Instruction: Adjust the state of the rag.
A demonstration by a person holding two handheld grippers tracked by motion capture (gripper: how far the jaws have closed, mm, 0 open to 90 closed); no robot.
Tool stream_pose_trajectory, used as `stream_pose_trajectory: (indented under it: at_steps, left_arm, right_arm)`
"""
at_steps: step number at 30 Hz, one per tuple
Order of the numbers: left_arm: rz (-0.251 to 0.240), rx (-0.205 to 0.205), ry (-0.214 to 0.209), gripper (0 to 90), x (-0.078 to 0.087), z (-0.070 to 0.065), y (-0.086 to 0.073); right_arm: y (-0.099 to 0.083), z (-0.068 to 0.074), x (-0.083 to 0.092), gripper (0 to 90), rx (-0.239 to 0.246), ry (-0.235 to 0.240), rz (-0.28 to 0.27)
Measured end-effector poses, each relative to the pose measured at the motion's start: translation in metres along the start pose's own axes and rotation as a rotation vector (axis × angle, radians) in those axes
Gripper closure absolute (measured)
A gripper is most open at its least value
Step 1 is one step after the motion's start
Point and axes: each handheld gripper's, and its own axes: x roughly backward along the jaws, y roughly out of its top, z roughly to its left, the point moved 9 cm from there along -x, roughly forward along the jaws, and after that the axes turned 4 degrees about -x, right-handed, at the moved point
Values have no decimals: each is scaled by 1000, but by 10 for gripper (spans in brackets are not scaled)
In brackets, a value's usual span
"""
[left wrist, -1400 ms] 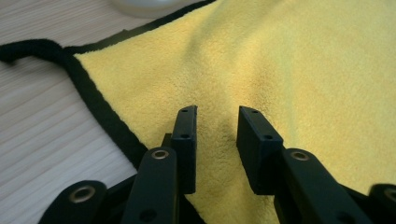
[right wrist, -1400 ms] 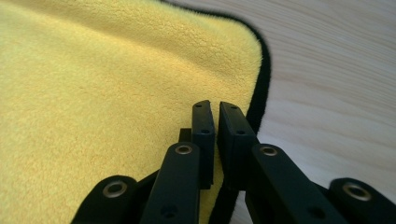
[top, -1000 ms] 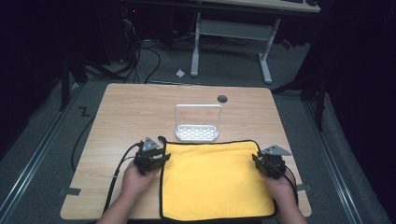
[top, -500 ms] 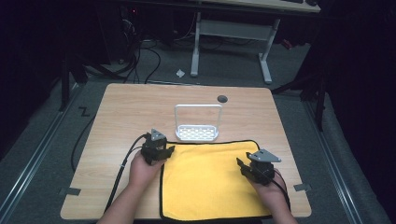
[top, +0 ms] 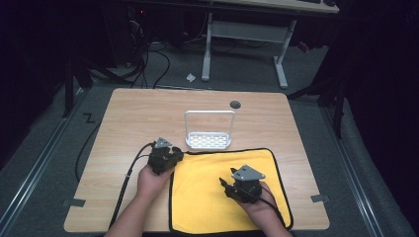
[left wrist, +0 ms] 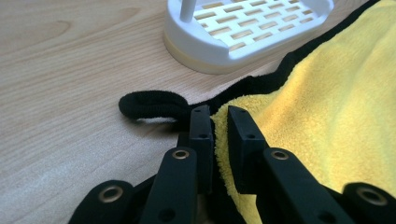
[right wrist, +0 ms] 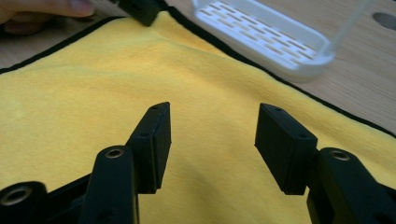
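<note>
A yellow cloth [top: 212, 192] with a black hem lies flat on the near half of the wooden table [top: 133, 118]. My left gripper [top: 177, 157] is at its far left corner. Its jaws have just been closing, and in the left gripper view the left gripper [left wrist: 219, 112] is shut on the cloth's yellow edge [left wrist: 327, 116], beside a black hanging loop [left wrist: 154, 105]. My right gripper [top: 223, 182] hovers over the middle of the cloth. Its jaws have just been opening, and the right gripper [right wrist: 212, 112] stands open with only cloth [right wrist: 93, 93] below it.
A white slotted rack [top: 208, 140] with a tall wire handle stands just beyond the cloth's far edge, close to the left gripper [left wrist: 243, 28]. A dark round hole [top: 235, 104] sits in the table behind it. Cables trail off the table's near left.
My right gripper has left the cloth's right edge and moved left over its middle, jaws opening. The left gripper has shifted slightly right onto the corner and shut on it.
</note>
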Motion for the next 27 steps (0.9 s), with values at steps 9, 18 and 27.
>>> stream_pose_trajectory:
  at_steps: [9,18,27]
  left_arm:
    - [-10,22,-7,795,1,1,0]
    - [-11,31,-12,783,1,1,0]
    - [-11,35,-14,778,1,1,0]
  right_arm:
    - [5,54,-20,466,81,82,37]
    - [7,110,-37,464,134,191,78]
    - [4,152,-49,449,145,296,100]
